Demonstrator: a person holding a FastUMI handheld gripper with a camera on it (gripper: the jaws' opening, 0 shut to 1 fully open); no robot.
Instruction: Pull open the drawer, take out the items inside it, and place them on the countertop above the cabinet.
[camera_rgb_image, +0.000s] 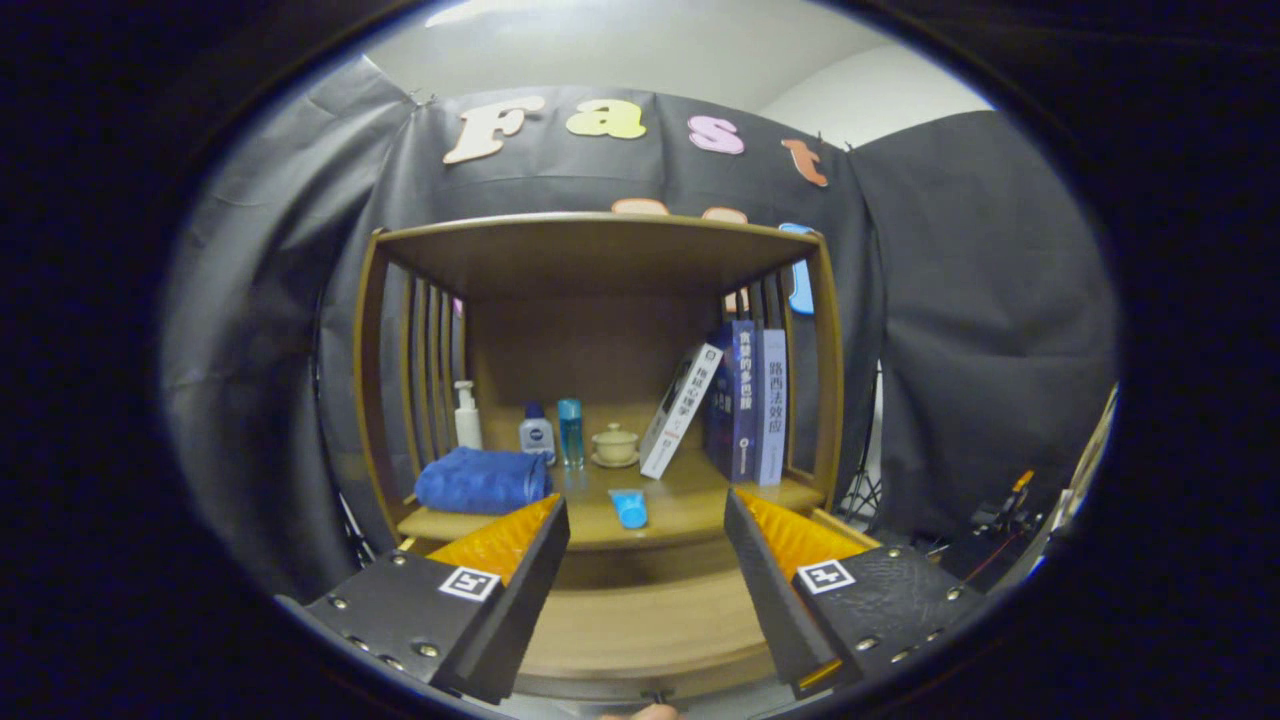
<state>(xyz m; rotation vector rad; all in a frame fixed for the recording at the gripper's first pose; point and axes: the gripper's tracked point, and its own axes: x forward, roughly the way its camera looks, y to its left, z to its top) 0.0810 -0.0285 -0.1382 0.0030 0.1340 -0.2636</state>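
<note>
Gripper: the gripper (647, 515) is hanging in front of the cabinet (600, 400) with its two fingers spread wide, nothing between them but open air.
Fingers: they are pointing straight at the countertop (690, 505), their tips sitting just short of its front edge.
Drawer: the drawer (640, 625) is lying below the countertop, right under and between the fingers; its wooden front is facing us, and I cannot tell whether it is pulled out at all.
Drawer contents: hidden from here, nothing of the inside is showing.
Blue tube: a small blue tube (629, 508) is lying on the countertop near its front edge, just ahead of the gap between the fingers.
Towel: a rolled blue towel (482, 480) is resting on the countertop, just beyond the tip of the left finger.
Bottles: a white pump bottle (466, 415) is standing upright by the slatted side wall; beside it a short white bottle with a blue cap (537, 432), then a slim clear blue bottle (570, 430), all upright in a row at the back.
Lidded cup: a pale lidded cup (614, 445) is sitting on its saucer next to the blue bottle.
Books: one white book (680, 410) is leaning tilted against two upright books (748, 400) at the far side.
Shelf roof: a wooden top board (600, 245) is spanning the whole alcove above.
</note>
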